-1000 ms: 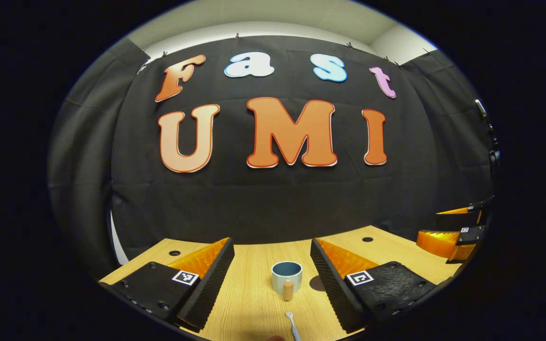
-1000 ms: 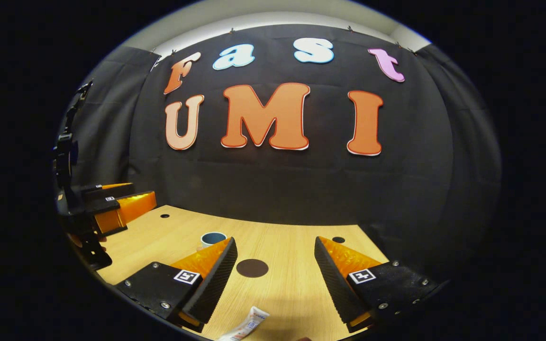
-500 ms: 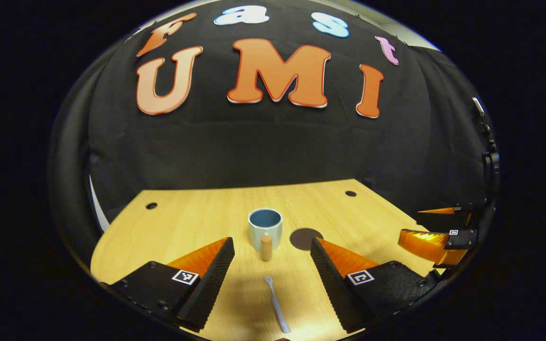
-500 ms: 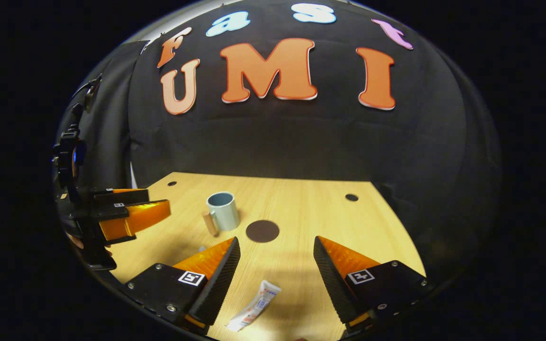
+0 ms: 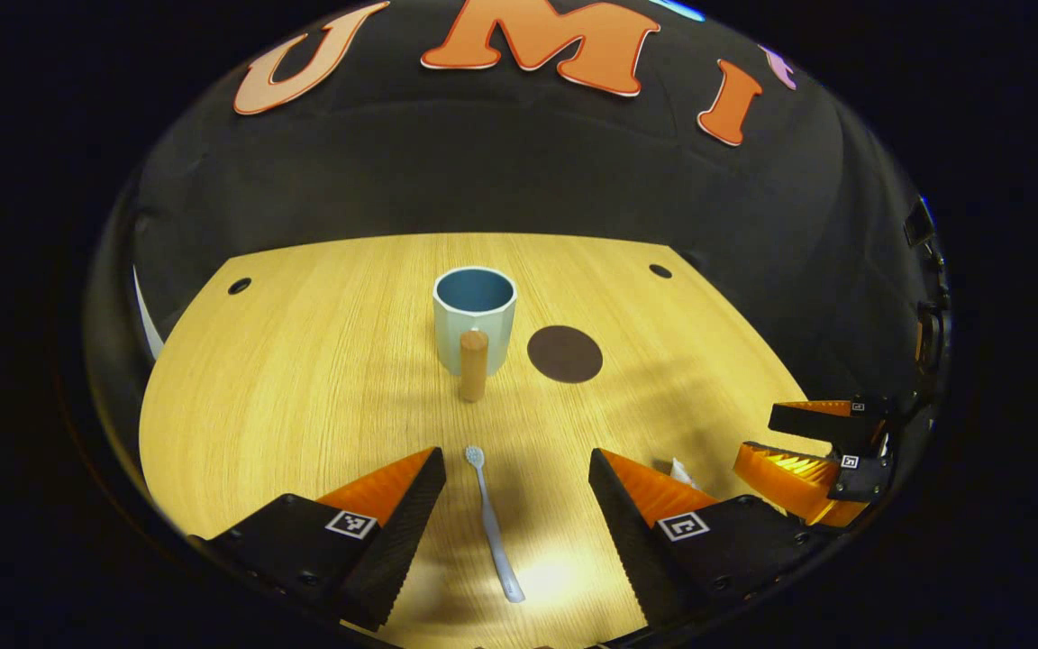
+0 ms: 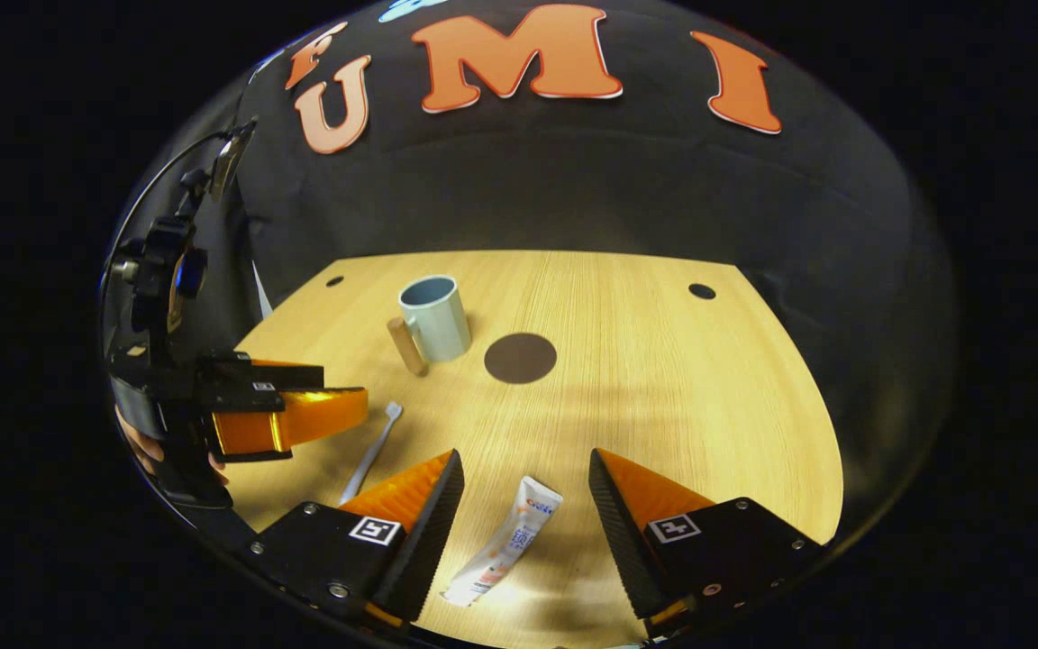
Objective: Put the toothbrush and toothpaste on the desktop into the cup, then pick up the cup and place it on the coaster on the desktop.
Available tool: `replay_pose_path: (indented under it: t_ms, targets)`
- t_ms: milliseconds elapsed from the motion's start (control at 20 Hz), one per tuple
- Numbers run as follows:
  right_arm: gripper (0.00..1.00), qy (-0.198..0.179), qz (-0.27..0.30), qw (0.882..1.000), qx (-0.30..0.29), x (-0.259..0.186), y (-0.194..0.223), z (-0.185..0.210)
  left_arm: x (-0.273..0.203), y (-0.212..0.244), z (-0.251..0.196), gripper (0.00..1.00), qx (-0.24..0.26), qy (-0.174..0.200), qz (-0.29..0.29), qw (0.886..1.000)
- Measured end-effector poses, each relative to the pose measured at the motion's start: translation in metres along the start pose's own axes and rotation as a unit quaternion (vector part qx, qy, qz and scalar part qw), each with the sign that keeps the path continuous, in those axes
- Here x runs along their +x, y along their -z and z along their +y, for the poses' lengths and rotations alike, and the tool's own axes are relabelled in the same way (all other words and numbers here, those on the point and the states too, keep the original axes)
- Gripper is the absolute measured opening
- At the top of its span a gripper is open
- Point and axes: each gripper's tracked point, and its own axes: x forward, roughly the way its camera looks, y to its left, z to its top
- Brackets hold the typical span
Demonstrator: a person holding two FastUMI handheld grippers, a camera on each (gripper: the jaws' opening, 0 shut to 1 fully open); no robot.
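the left hand-held gripper hangs over the near part of the desk with its fingers apart and nothing between the pads. the toothbrush lies flat on the desk in the gap between those fingers, touching neither, its head pointing toward the cup. the cup stands upright further back, pale outside and blue inside, its wooden handle facing the left hand-held gripper. the round dark coaster lies just beside the cup, apart from it and bare. nothing lies between the toothbrush and the cup.

the right hand-held gripper also has its fingers apart, gripping nothing. the toothpaste lies flat between them on the desk, slanted, with its crimped end nearest the camera, touching neither finger. in the right gripper view the toothbrush shows beside the left finger, partly hidden behind it, and the left hand-held gripper sits over it with a hand behind it. the desk has small dark holes near its back corners. the cup, the coaster, the toothbrush and the toothpaste are each apart from one another.
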Motion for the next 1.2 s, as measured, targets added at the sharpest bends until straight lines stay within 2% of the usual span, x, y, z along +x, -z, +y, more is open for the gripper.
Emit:
replay_pose_path:
  t_ms: [150, 250, 350, 400, 500, 550, 600, 650, 700, 750, 850, 900, 950, 1050, 1100, 1200]
  targets:
    - [0.8, 0.001, 0.047, 0.999, 0.008, 0.013, 0.023, -0.001, 0.004, 0.002, 0.002, 0.97, -0.01, -0.004, 0.046, 0.999]
    - [0.77, -0.003, 0.072, 0.997, 0.008, 0.025, 0.039, -0.001, 0.009, 0.008, 0.005, 0.95, -0.019, -0.023, 0.08, 0.996]
    - [0.76, 0.005, 0.092, 0.996, 0.007, 0.031, 0.047, -0.005, 0.013, 0.011, 0.003, 0.95, -0.032, -0.021, 0.107, 0.994]
    - [0.74, 0.002, 0.101, 0.995, 0.008, 0.034, 0.052, -0.003, 0.012, 0.014, 0.005, 0.92, -0.032, -0.023, 0.12, 0.992]
    - [0.66, -0.001, 0.113, 0.994, -0.004, 0.036, 0.059, -0.003, 0.013, 0.011, 0.009, 0.91, -0.028, -0.033, 0.131, 0.99]
    - [0.58, 0.0, 0.121, 0.993, -0.003, 0.038, 0.063, -0.003, 0.013, 0.012, 0.009, 0.91, -0.029, -0.035, 0.14, 0.989]
    - [0.59, 0.0, 0.128, 0.992, 0.0, 0.04, 0.068, -0.003, 0.013, 0.017, 0.009, 0.94, -0.031, -0.037, 0.151, 0.987]
    - [0.48, -0.001, 0.139, 0.99, 0.004, 0.041, 0.073, -0.003, 0.012, 0.018, 0.009, 0.9, -0.029, -0.04, 0.158, 0.986]
    - [0.46, -0.004, 0.147, 0.989, 0.011, 0.045, 0.079, 0.0, 0.013, 0.021, 0.008, 0.84, -0.025, -0.045, 0.162, 0.986]
    - [0.43, -0.008, 0.158, 0.987, 0.018, 0.049, 0.084, 0.003, 0.015, 0.025, 0.005, 0.84, -0.022, -0.048, 0.164, 0.985]
    - [0.43, -0.015, 0.165, 0.986, 0.032, 0.049, 0.083, 0.005, 0.015, 0.037, -0.003, 0.88, -0.027, -0.048, 0.177, 0.983]
    - [0.43, -0.019, 0.168, 0.985, 0.043, 0.045, 0.083, 0.004, 0.017, 0.04, -0.008, 0.78, -0.03, -0.051, 0.181, 0.982]
    - [0.42, -0.02, 0.175, 0.983, 0.05, 0.043, 0.084, 0.005, 0.019, 0.041, -0.01, 0.73, -0.031, -0.055, 0.184, 0.981]
    - [0.42, -0.031, 0.19, 0.98, 0.053, 0.039, 0.089, 0.004, 0.014, 0.045, -0.013, 0.68, -0.037, -0.057, 0.19, 0.979]
    - [0.42, -0.033, 0.198, 0.978, 0.059, 0.04, 0.091, 0.006, 0.014, 0.046, -0.012, 0.71, -0.038, -0.057, 0.191, 0.979]
    - [0.41, -0.033, 0.208, 0.976, 0.062, 0.041, 0.092, 0.007, 0.017, 0.049, -0.012, 0.71, -0.04, -0.059, 0.195, 0.978]
